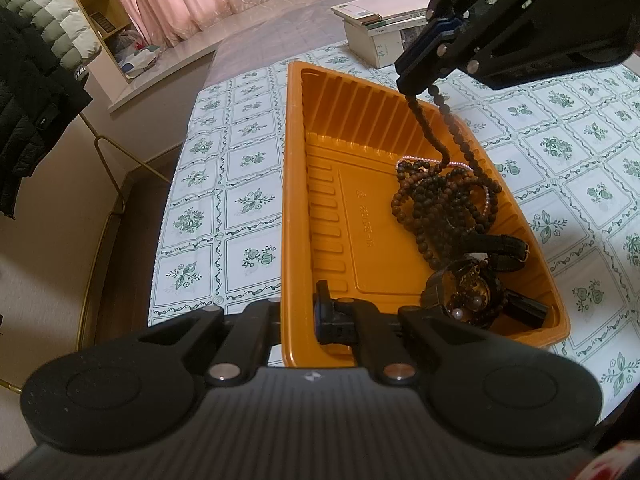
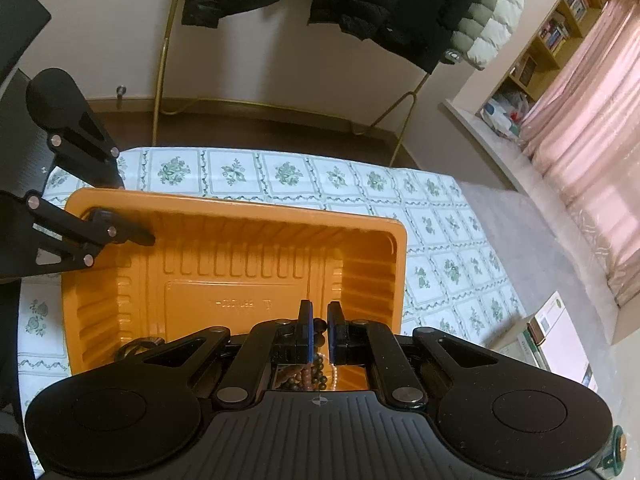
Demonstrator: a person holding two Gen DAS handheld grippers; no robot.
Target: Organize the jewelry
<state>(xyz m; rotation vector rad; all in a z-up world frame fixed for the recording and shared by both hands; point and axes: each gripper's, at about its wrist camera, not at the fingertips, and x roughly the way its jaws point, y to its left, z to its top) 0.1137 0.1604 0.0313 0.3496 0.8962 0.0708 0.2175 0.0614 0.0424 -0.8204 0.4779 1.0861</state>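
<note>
Floral tablecloth [image 1: 248,200] under ribbed orange tray [image 1: 320,184] of beads [image 1: 440,200].

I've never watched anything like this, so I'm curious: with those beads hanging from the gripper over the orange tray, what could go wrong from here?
1. The bead strand pinched by the right hand-held gripper runs down into a tangled pile of beads; lifting might drag the other strands along.
2. The left hand-held gripper clamps only the thin rim of the orange tray, so a snag might tip or slide it.
</note>
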